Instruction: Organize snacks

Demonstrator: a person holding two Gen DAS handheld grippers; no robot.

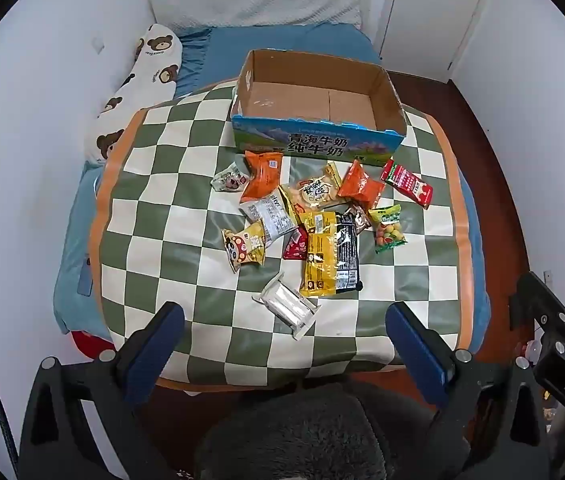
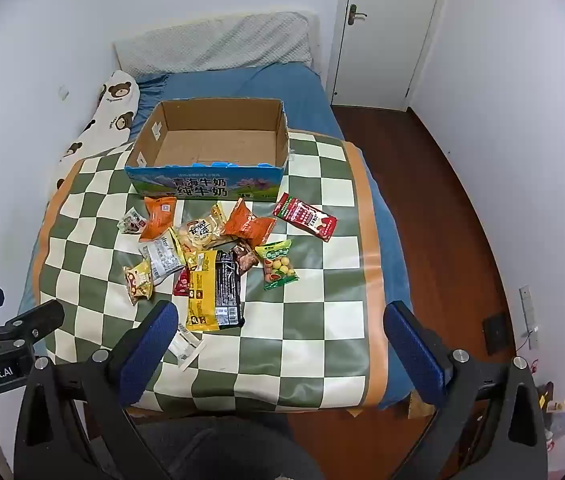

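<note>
Both my left gripper [image 1: 284,338] and right gripper [image 2: 280,338] gape empty low in frame, so I judge nothing's sorted yet; next, grab the clear packet [image 1: 288,308] for the empty milk carton [image 1: 382,84].

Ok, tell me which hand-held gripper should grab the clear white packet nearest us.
Left, probably. The clear packet lies centred between the open left hand-held gripper; in the right view it sits at the right hand-held gripper's left finger, off-centre.

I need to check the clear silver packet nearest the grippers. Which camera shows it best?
The left wrist view: the clear silver packet lies whole and unobstructed on the checkered mat. In the right wrist view the right gripper's left finger covers part of it.
</note>
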